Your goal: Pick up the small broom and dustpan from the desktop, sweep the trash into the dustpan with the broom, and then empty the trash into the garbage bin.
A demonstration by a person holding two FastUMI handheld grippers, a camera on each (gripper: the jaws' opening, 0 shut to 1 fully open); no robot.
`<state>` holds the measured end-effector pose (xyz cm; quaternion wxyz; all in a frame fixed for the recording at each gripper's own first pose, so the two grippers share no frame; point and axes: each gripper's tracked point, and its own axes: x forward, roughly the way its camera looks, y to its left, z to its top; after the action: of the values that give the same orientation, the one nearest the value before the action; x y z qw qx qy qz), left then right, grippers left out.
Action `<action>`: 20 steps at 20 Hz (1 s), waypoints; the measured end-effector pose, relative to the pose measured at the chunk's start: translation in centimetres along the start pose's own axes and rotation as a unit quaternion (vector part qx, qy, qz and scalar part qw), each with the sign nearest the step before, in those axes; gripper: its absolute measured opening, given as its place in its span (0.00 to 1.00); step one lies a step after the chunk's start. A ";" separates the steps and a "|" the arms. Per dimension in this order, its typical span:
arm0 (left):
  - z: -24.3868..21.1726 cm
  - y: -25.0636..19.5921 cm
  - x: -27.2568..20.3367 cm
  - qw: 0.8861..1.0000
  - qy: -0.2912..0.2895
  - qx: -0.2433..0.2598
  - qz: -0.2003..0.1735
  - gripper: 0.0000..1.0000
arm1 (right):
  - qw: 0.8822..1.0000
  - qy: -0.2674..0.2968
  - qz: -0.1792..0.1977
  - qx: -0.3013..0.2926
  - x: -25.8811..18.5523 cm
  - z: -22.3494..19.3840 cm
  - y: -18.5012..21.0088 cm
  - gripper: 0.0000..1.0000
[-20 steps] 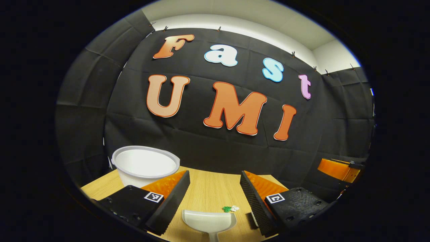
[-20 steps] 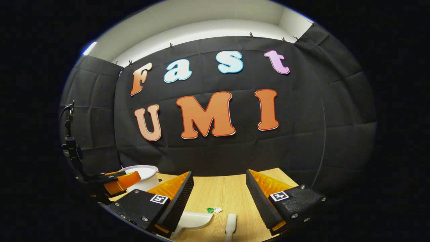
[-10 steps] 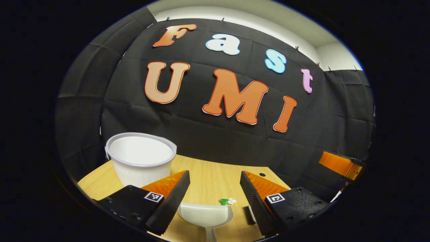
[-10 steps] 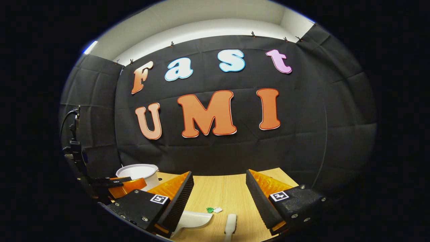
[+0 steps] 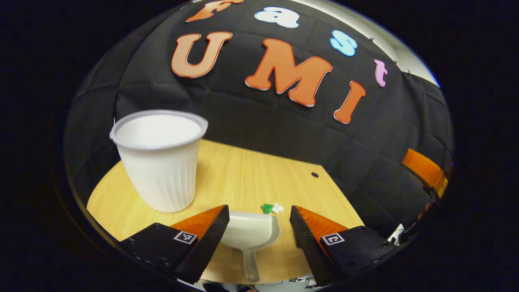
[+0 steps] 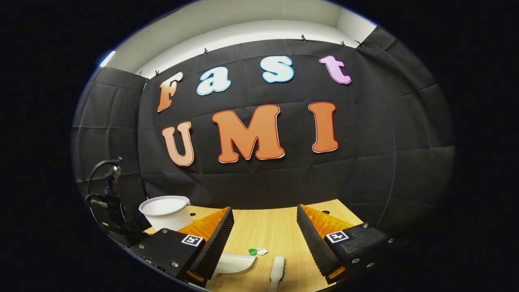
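Your left gripper (image 5: 259, 221) hangs wide open and empty over the white dustpan (image 5: 249, 233), trash (image 5: 272, 208) just beyond. Lower onto its handle next. Your right gripper (image 6: 264, 227), equally open, faces the broom (image 6: 277, 269).

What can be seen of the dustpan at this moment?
The dustpan is small, white and looks like smooth plastic: a shallow scoop with raised sides and a thin handle ending in a hanging loop. It lies flat on the wooden desktop, its mouth facing the green and white trash just beyond its lip, handle toward the camera. It sits between the open left tongs, which do not grip it. In the right gripper view its scoop lies beside the broom.
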<state>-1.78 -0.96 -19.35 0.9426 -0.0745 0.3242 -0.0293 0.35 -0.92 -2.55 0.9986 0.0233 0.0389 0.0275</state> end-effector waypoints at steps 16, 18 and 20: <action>-15.2 1.9 5.7 0.940 0.333 0.054 0.040 0.98 | 0.998 0.041 -0.004 0.046 1.0 -3.9 -4.2 0.94; -15.7 1.6 6.2 0.935 0.347 0.058 0.044 0.98 | 0.998 0.039 -0.008 0.051 1.1 -3.9 -5.1 0.94; -16.5 1.2 6.6 0.928 0.366 0.049 0.045 0.98 | 0.998 0.041 -0.007 0.057 1.2 -4.1 -5.5 0.94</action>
<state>-6.76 -2.51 -36.37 0.7612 0.0022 0.6480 -0.0279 1.48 -6.12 -7.00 0.9934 0.0787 0.0812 0.0191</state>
